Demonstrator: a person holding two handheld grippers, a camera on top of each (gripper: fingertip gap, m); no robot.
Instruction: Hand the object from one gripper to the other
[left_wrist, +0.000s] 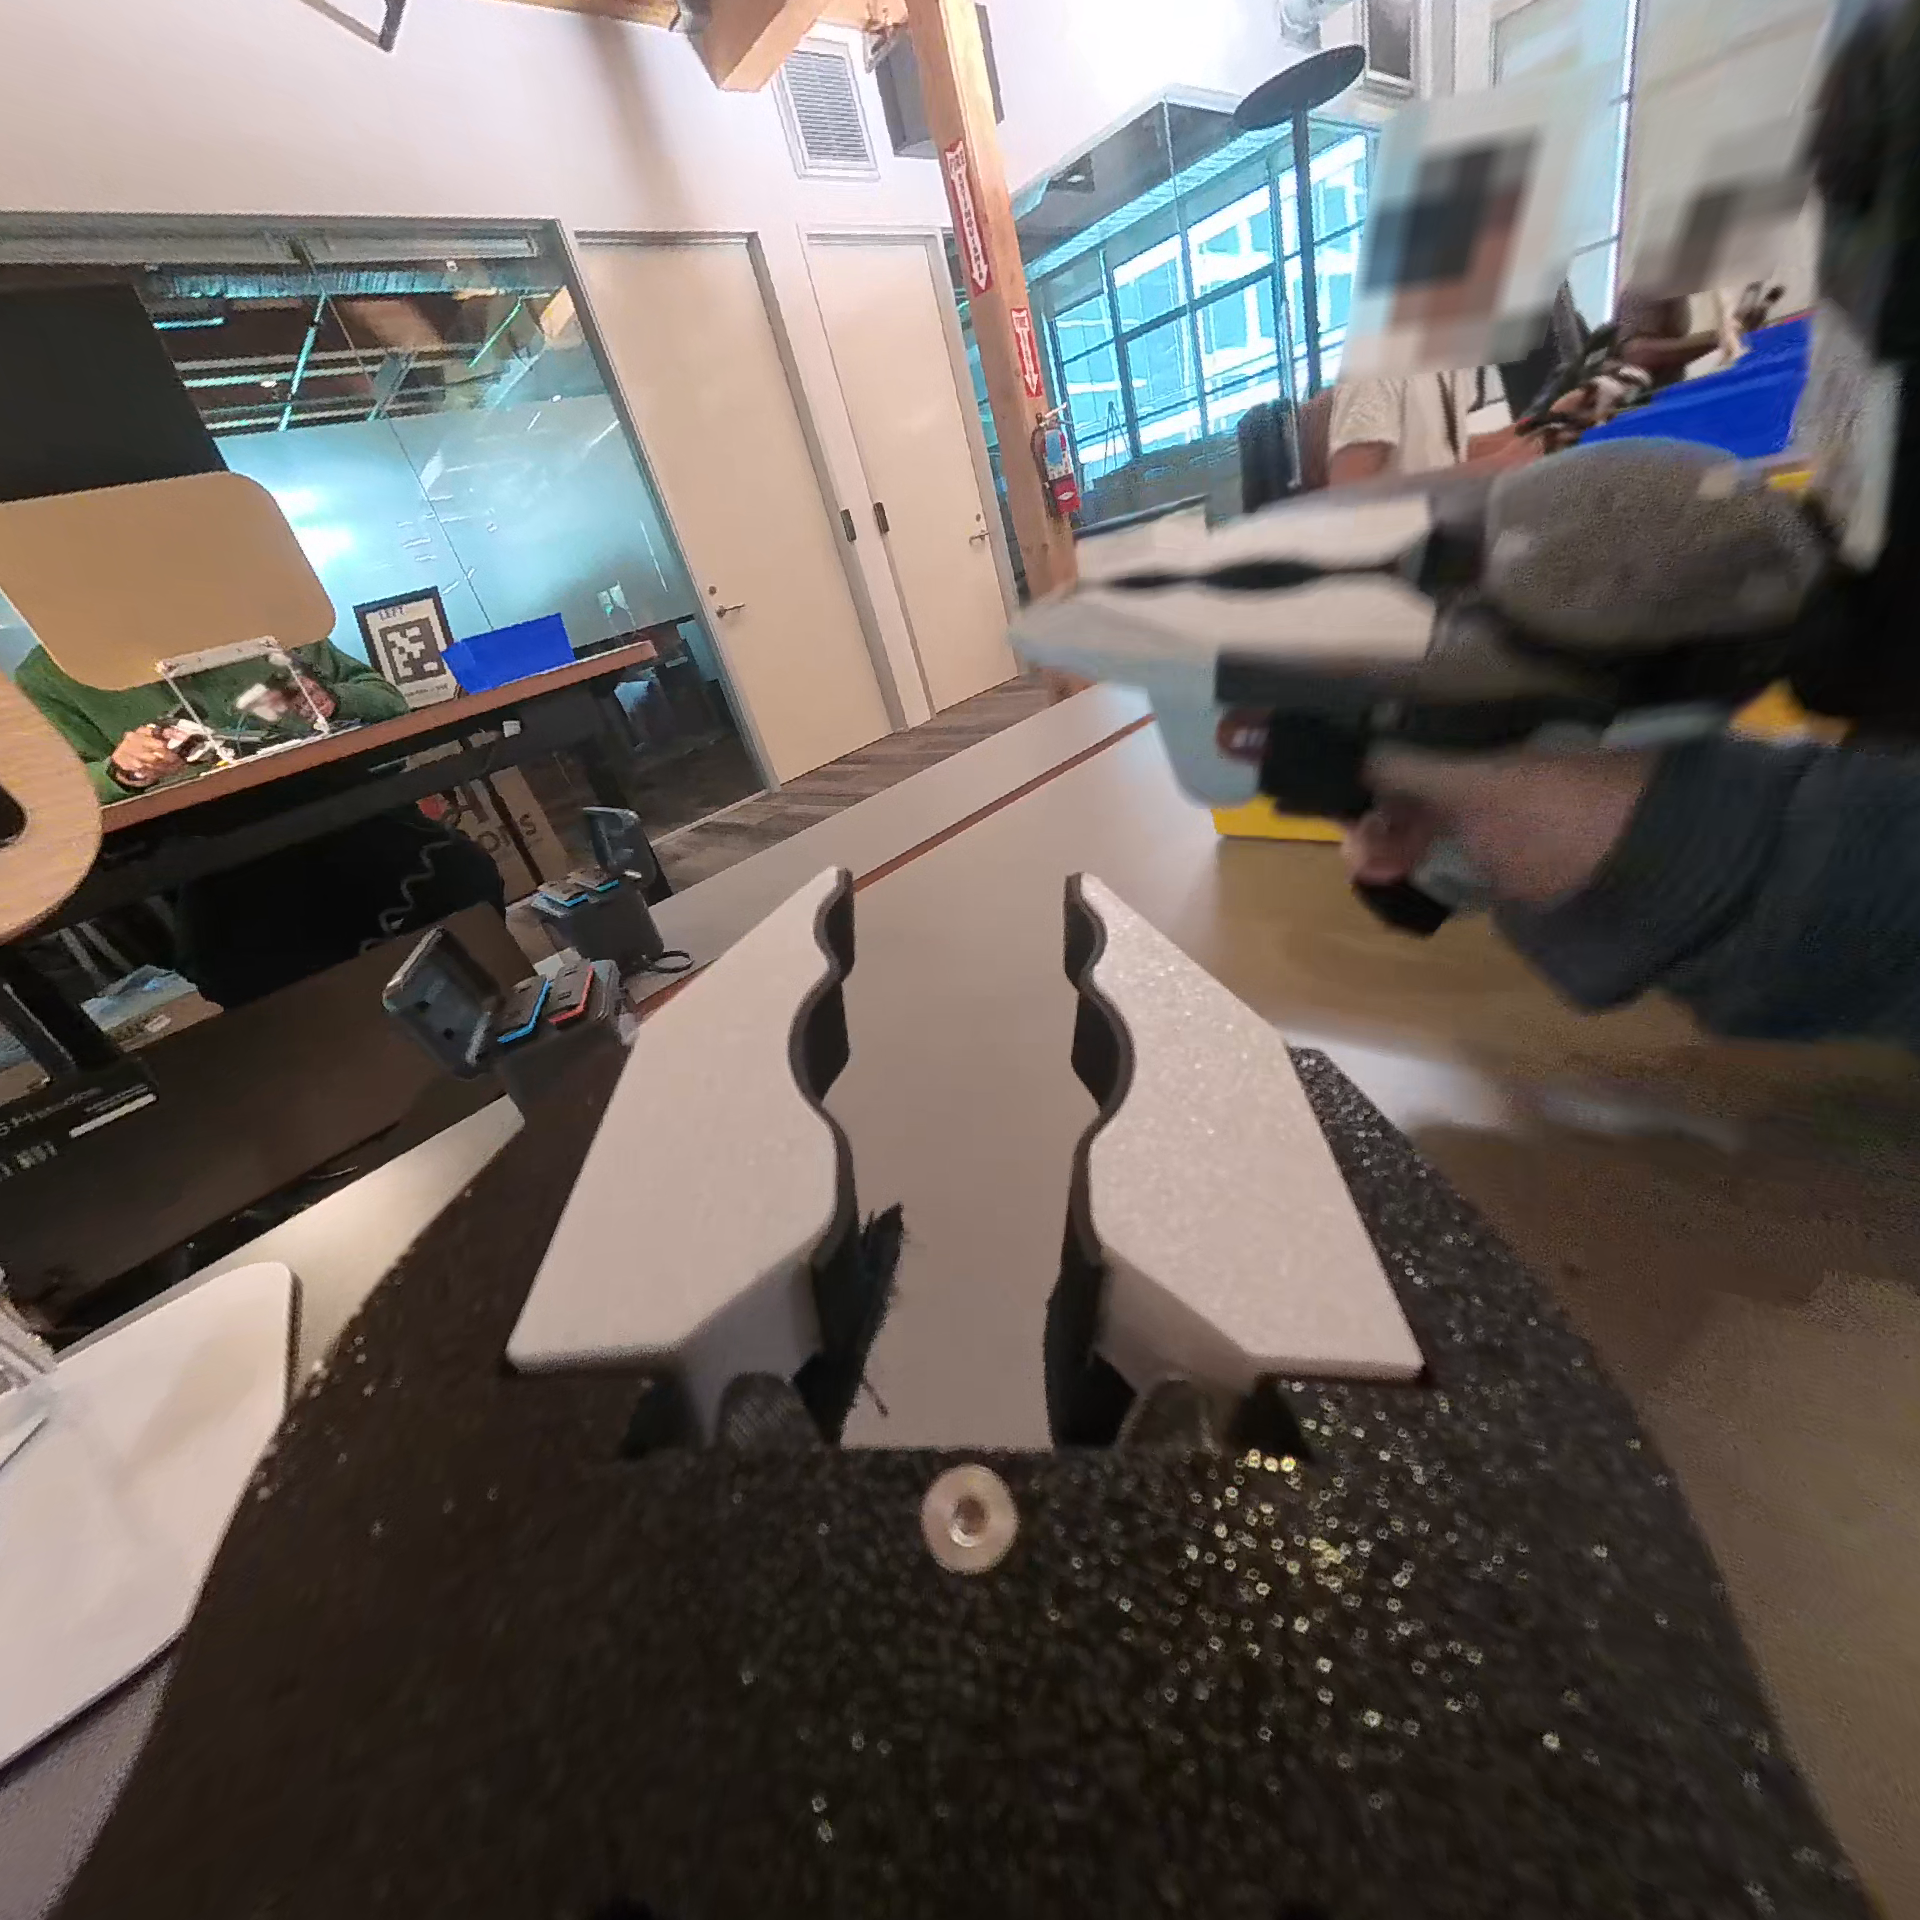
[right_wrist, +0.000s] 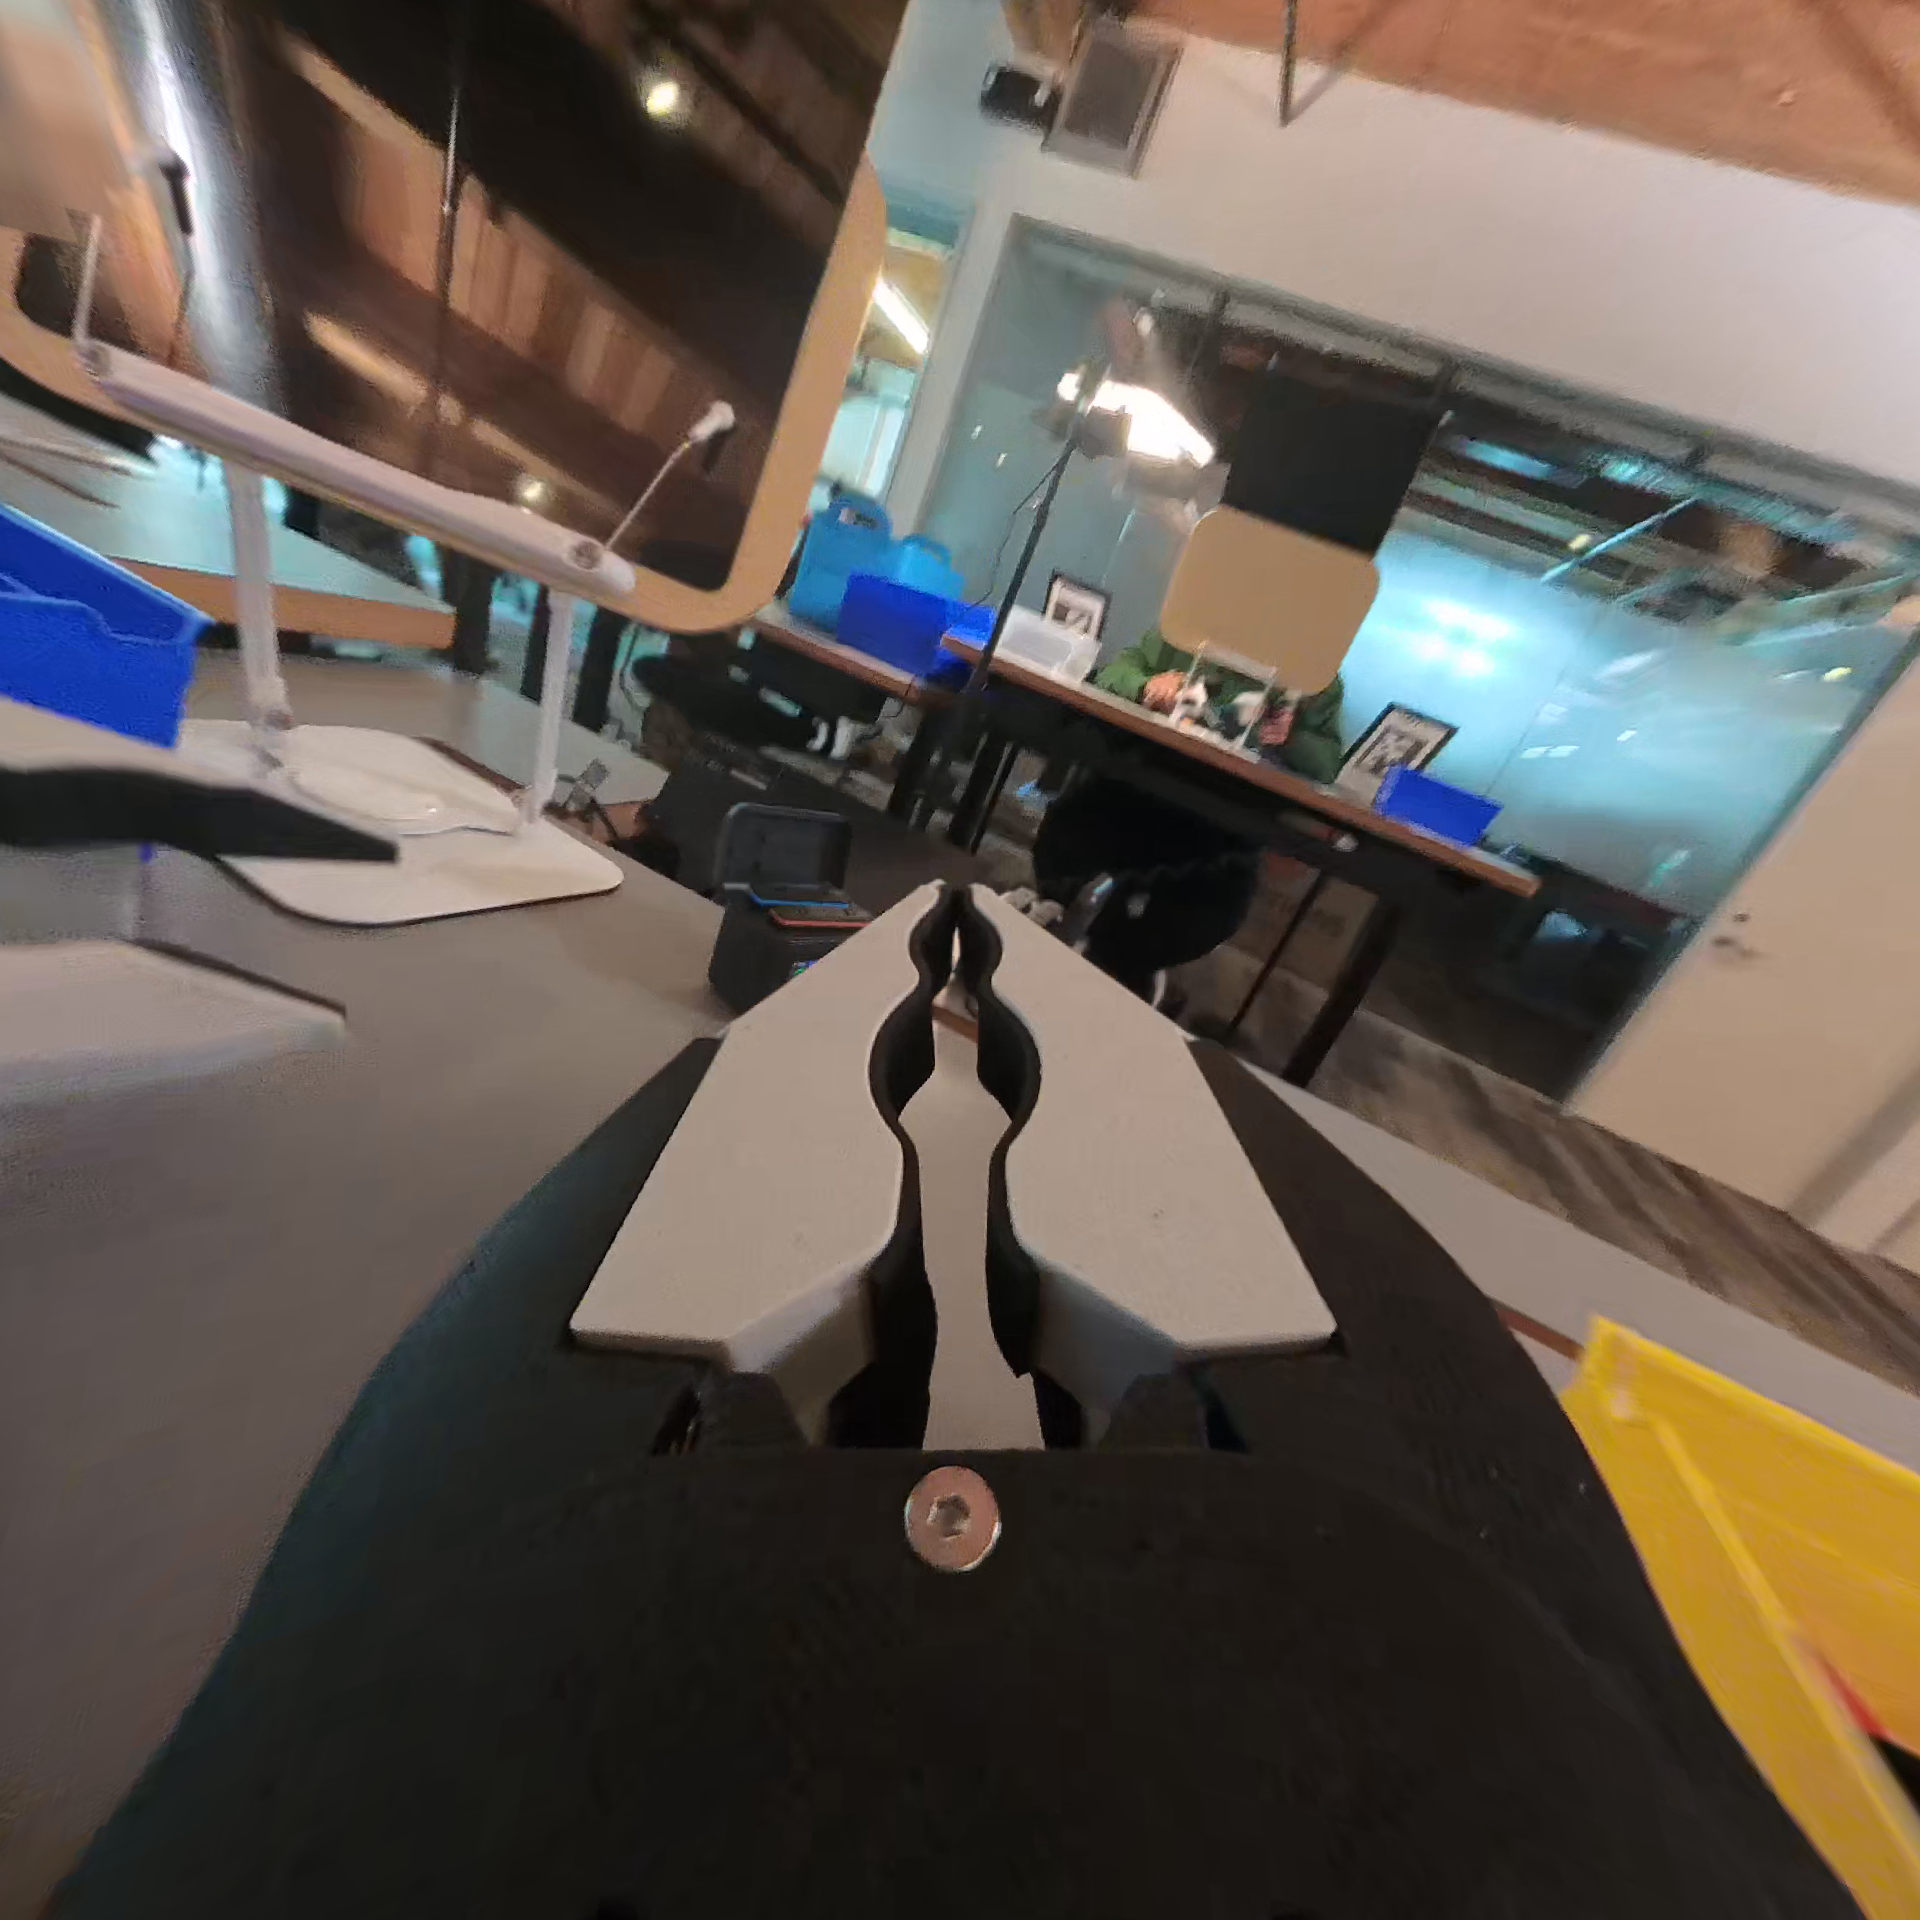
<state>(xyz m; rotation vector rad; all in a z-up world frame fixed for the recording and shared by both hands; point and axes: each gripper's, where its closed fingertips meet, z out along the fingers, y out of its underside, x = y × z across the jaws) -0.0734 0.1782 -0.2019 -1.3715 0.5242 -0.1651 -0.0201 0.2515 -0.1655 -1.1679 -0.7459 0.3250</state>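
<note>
The object to be handed over could not be picked out in either view; nothing sat between either pair of fingers, and I could not tell where it lay.

The left gripper (left_wrist: 958, 894) was spread wide, with only the bare grey table (left_wrist: 1351, 956) showing through the gap. The right gripper (right_wrist: 951, 900) was pressed together, its wavy inner edges meeting at the tips, and it seemed to pinch nothing.

From the left wrist view, the right gripper appeared blurred in the upper right of the frame, held in a person's hand (left_wrist: 1507, 831). It was higher than the left gripper's fingertips and off to their right. Its long axis ran across the frame, with the tips pointing left, roughly crosswise to the left gripper's fingers. The two grippers were near each other but apart.

A yellow bin (right_wrist: 1745, 1558) sat at the lower right of the right wrist view, just beside that gripper, so the right hand looked to be the nearer one to it. My guess was that the handover had not yet begun.
</note>
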